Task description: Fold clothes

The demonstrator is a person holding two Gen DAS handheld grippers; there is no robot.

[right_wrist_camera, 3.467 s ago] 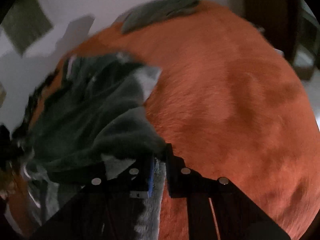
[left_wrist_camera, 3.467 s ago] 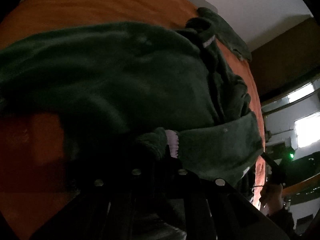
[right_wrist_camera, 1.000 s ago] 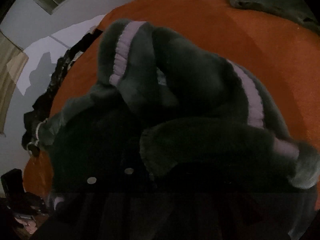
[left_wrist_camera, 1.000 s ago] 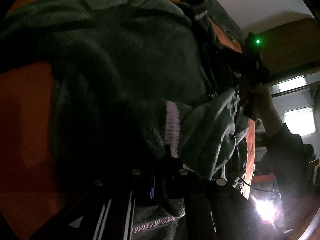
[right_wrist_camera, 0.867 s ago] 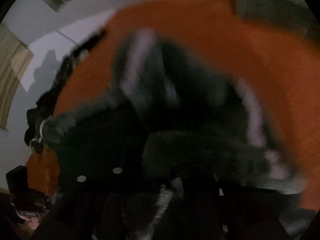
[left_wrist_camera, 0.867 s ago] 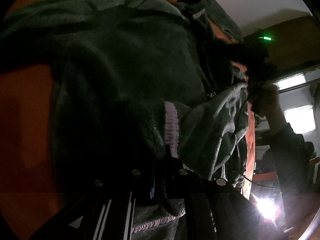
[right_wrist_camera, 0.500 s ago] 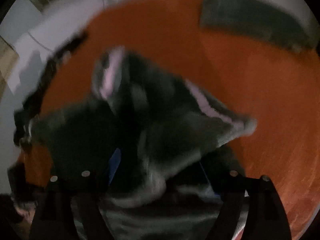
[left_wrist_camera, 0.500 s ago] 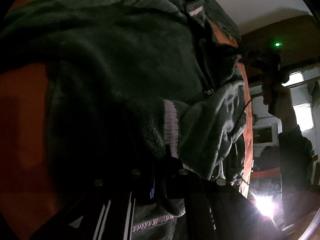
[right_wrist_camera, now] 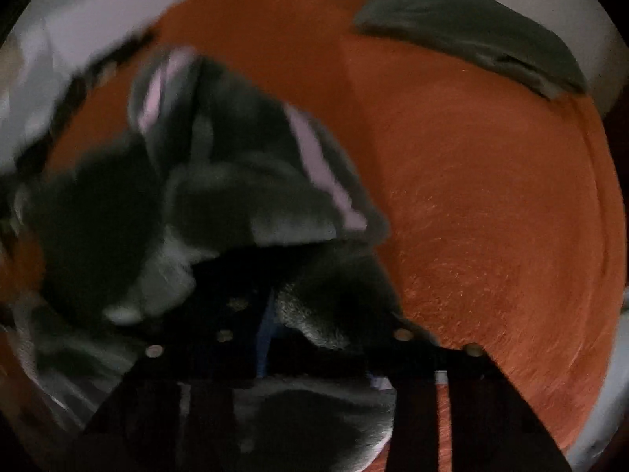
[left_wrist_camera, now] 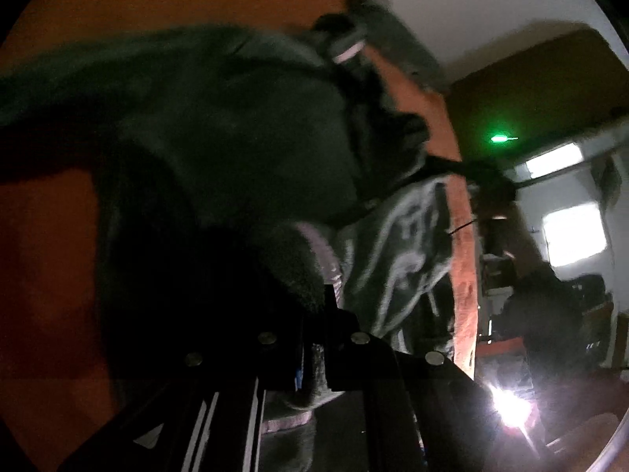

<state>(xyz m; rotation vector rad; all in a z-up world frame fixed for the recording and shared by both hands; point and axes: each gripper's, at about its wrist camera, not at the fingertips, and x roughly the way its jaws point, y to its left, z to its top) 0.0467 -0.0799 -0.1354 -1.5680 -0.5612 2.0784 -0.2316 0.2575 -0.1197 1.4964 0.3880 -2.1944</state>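
Note:
A dark green fleece garment point(left_wrist_camera: 220, 126) with pale pink trim lies bunched on an orange blanket point(left_wrist_camera: 165, 0). My left gripper point(left_wrist_camera: 314, 314) is shut on the garment's pink-edged hem, with fabric draped over its fingers. In the right wrist view the same garment point(right_wrist_camera: 236, 196) lies heaped at the left and centre. My right gripper point(right_wrist_camera: 314, 330) has its jaws apart, with a fold of fleece lying loose between them. The right gripper also shows in the left wrist view point(left_wrist_camera: 483, 181), at the garment's far edge.
A second dark green folded garment point(right_wrist_camera: 471, 39) lies at the far edge of the orange blanket point(right_wrist_camera: 491, 196). White walls lie beyond the bed. Bright windows point(left_wrist_camera: 570, 232) and a glaring lamp point(left_wrist_camera: 511, 413) sit to the right in the left wrist view.
My right gripper has opened and let go of the garment, which has dropped onto the blanket. My left gripper has kept its hold on the hem and shifted slightly.

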